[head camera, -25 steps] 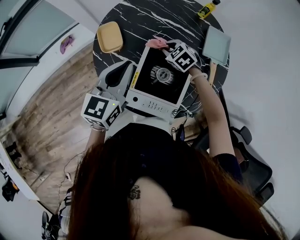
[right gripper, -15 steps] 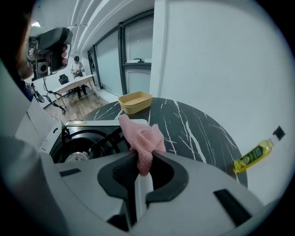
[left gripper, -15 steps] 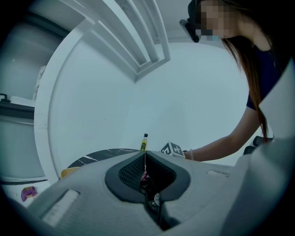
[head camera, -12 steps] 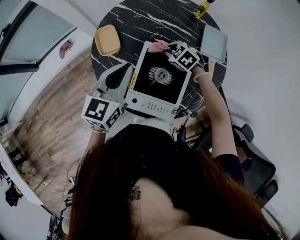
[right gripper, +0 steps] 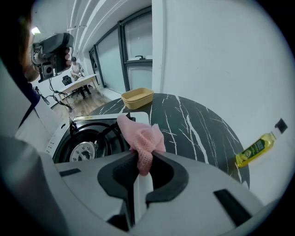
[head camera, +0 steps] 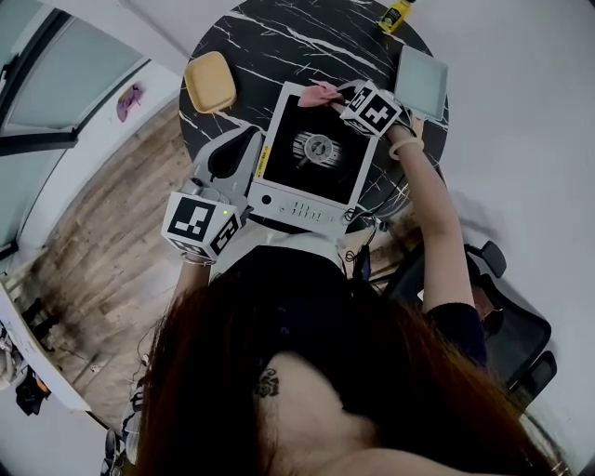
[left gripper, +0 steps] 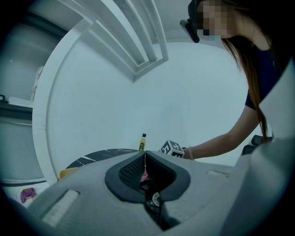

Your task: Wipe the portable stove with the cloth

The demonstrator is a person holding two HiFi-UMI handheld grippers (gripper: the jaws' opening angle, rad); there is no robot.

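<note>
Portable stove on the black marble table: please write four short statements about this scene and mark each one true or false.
1. The right tool is shut on the pink knitted cloth. True.
2. The cloth is at the control-panel edge of the white and black portable stove. False: it is at the opposite, far edge.
3. The left tool has its jaws wide apart. False: they are together, with nothing between.
4. A small yellow bottle is on the round black marble table. True.

stove [head camera: 296,139] 1 | cloth [head camera: 319,93] 1 (pink) | bottle [head camera: 394,16] 1 | dish [head camera: 209,82] 1
</note>
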